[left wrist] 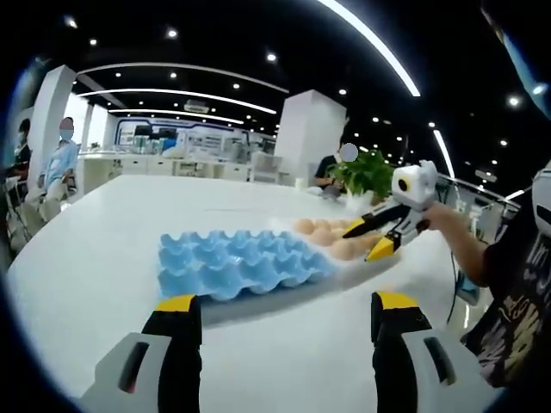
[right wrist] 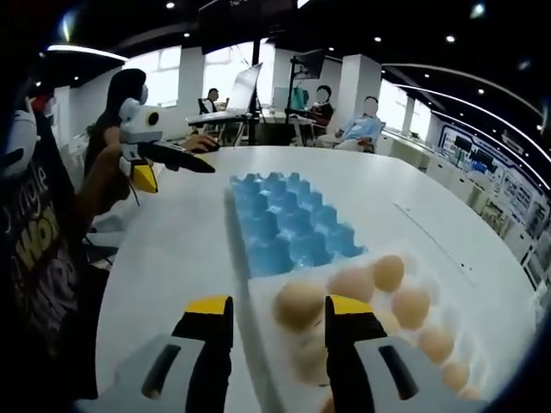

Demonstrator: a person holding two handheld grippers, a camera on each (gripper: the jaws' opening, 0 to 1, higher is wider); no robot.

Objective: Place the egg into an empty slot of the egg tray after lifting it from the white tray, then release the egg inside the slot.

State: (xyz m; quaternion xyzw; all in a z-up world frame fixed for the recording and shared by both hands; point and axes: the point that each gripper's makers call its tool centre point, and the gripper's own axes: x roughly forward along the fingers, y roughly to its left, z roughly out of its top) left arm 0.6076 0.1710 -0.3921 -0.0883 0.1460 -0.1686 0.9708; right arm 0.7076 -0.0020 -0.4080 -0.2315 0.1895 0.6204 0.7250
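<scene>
The blue egg tray [left wrist: 237,262] [right wrist: 288,224] lies on the white table with every slot I can see bare. Beside it sits the white tray [left wrist: 389,258] [right wrist: 435,288] holding several brown eggs [left wrist: 331,234]. My right gripper [right wrist: 277,306] [left wrist: 379,236] hovers open over the white tray's near corner. One egg [right wrist: 298,303] shows between its yellow-tipped jaws, closer to the right fingertip; contact is unclear. My left gripper [left wrist: 286,305] [right wrist: 172,168] is open and holds nothing, on the table's near side short of the blue tray.
The white table [left wrist: 103,258] is large and rounded, its edge curving close by. A potted plant [left wrist: 366,175] stands behind the white tray. People sit at desks beyond the table. The person's arm [right wrist: 99,185] and dark shirt are close by.
</scene>
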